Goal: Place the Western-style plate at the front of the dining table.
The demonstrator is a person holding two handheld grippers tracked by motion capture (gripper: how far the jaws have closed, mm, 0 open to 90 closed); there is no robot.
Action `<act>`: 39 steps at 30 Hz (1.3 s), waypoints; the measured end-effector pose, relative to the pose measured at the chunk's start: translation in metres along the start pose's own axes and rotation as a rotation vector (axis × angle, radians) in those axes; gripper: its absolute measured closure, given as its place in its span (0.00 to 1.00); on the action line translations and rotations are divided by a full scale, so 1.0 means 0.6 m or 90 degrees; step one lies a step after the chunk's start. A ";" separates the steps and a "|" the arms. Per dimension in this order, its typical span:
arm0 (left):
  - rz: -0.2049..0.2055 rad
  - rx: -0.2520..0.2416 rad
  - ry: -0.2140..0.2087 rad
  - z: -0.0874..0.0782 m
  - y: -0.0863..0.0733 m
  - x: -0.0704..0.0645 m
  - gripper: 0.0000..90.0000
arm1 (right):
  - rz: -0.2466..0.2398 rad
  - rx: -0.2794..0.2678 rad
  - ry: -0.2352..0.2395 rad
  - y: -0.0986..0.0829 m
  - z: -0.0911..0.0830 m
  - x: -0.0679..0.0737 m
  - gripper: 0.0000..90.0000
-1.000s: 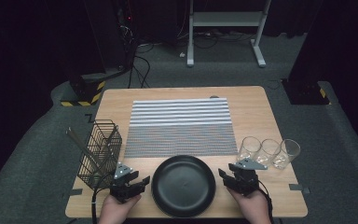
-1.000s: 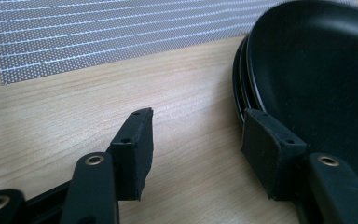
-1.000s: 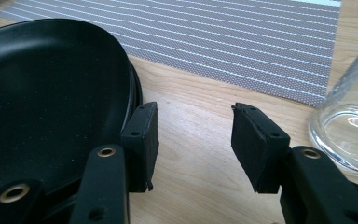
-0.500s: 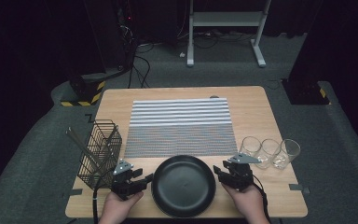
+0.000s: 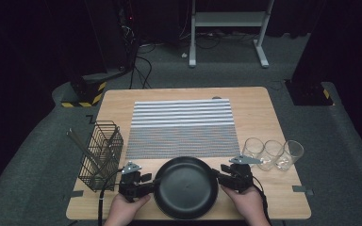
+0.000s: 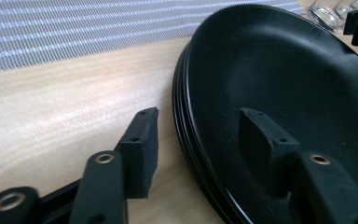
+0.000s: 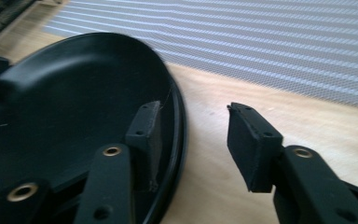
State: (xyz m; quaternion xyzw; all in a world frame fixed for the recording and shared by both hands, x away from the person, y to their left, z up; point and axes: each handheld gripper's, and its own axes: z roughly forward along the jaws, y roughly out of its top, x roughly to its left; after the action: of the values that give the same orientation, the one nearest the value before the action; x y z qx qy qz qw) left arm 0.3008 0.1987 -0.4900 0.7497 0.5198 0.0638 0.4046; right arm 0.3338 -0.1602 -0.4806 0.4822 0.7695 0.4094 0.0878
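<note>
A black plate [image 5: 185, 187] sits at the near edge of the wooden tabletop [image 5: 259, 106], just in front of the striped grey placemat [image 5: 182, 127]. In the left gripper view its rim looks layered, as if it were more than one plate stacked, though I cannot be sure.

The person's hands come in from the near side, one on each flank of the plate. The left tool [image 5: 147, 184] is at the plate's left rim. Its jaws stand apart and straddle the rim: in the left gripper view one pad [image 6: 142, 144] hangs over the bare wood outside the plate and the other [image 6: 261, 147] is over the plate's inner surface. A clear gap remains on both sides, so it is not clamping anything.

The right tool [image 5: 221, 176] is at the plate's right rim in the same way. In the right gripper view one pad [image 7: 145, 135] is inside the plate, close against the rim, and the other pad [image 7: 251, 142] stands over the wood well clear of the edge. It too is open and grips nothing.

To the left of the plate stands a black wire basket [image 5: 101, 153] with long utensils [image 5: 78, 141] leaning out of it. To the right, three clear glasses [image 5: 273, 153] stand in a row, just beside the right tool.
</note>
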 end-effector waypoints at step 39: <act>-0.018 0.008 -0.018 0.012 -0.002 0.003 0.72 | 0.112 0.057 0.120 -0.005 0.002 -0.007 0.68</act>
State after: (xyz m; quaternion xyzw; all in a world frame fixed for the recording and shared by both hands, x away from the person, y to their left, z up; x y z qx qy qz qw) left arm 0.3049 0.1966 -0.4961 0.7459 0.5248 0.0440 0.4079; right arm 0.3344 -0.1636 -0.4846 0.5107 0.7465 0.4243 -0.0430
